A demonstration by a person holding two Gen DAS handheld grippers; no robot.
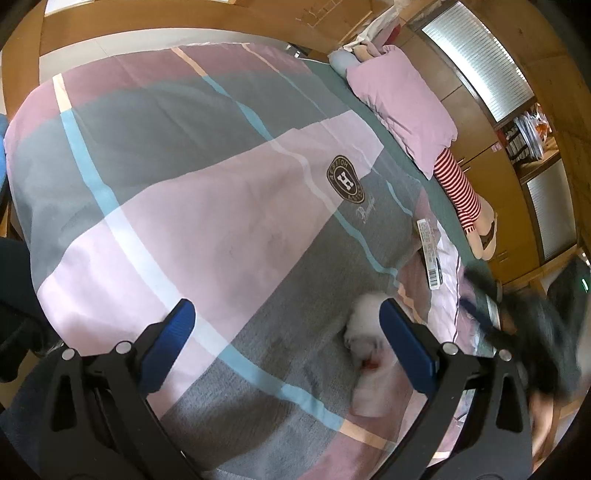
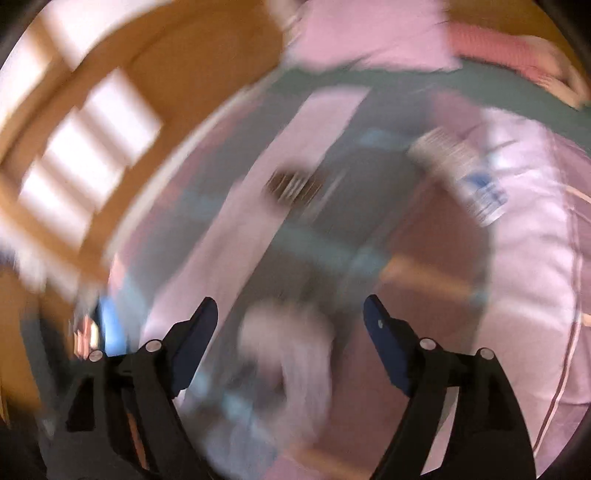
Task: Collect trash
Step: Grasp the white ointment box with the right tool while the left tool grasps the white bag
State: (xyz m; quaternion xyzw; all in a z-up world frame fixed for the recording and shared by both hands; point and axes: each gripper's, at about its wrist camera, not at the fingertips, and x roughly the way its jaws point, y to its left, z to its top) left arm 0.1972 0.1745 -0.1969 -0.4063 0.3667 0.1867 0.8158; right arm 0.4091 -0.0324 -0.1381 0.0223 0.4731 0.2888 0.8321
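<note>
A crumpled white tissue [image 1: 364, 332] with a small red mark lies on the striped quilt [image 1: 207, 206], just left of my left gripper's right finger. My left gripper [image 1: 286, 308] hovers over the quilt, open, with nothing between its fingers. A long white wrapper [image 1: 430, 254] with a barcode lies further right on the quilt. The right wrist view is heavily blurred: my right gripper [image 2: 291, 303] stands open above the tissue [image 2: 291, 347], apart from it. The wrapper [image 2: 458, 177] shows at upper right. In the left wrist view the right gripper [image 1: 487, 310] is a dark blur.
A pink pillow [image 1: 402, 110] and a doll with red striped legs [image 1: 461, 192] lie along the bed's right side. Wooden cabinets [image 1: 491, 173] stand beyond it. A wooden frame [image 1: 110, 26] runs along the far edge of the bed.
</note>
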